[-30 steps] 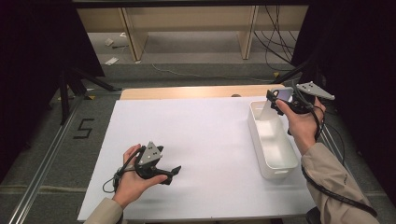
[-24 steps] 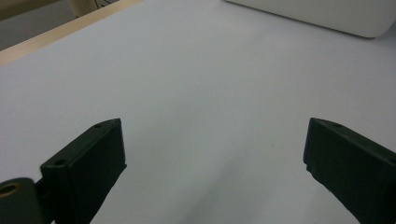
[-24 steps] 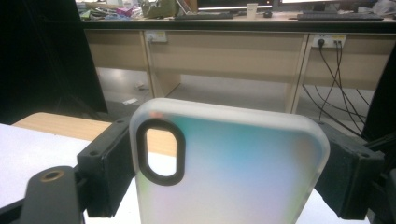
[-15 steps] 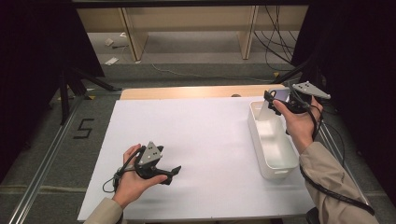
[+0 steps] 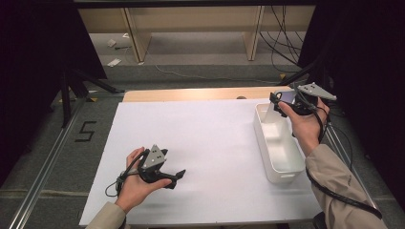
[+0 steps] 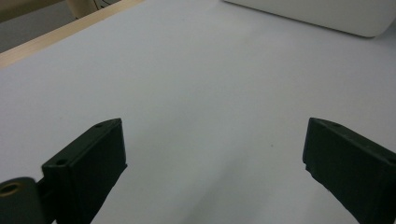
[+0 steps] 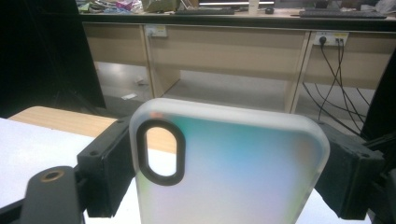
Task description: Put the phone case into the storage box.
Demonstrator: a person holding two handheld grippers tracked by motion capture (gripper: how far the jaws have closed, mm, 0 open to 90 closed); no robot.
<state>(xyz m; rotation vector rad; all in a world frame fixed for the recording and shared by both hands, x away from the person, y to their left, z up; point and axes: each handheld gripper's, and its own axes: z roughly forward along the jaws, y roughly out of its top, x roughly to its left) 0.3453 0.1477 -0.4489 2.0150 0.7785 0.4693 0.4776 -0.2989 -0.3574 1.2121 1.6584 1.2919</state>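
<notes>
My right gripper (image 5: 282,99) is shut on a frosted, translucent phone case (image 7: 229,163) with a black-ringed oval camera cutout. In the right gripper view the case stands upright between the two black jaws, which press on its side edges. In the high view the phone case (image 5: 285,97) hangs above the far end of the white bin (image 5: 292,162) at the table's right. My left gripper (image 5: 179,175) rests on the white table sheet (image 5: 205,143) at the front left, open, with nothing between its fingertips (image 6: 93,158).
A strip of bare wooden tabletop (image 5: 191,94) runs behind the white sheet. Beyond it stand wooden desk legs and loose cables (image 5: 282,28) on the floor. A metal rail (image 5: 43,167) runs along the table's left side. The white bin (image 6: 327,14) lies ahead of the left gripper.
</notes>
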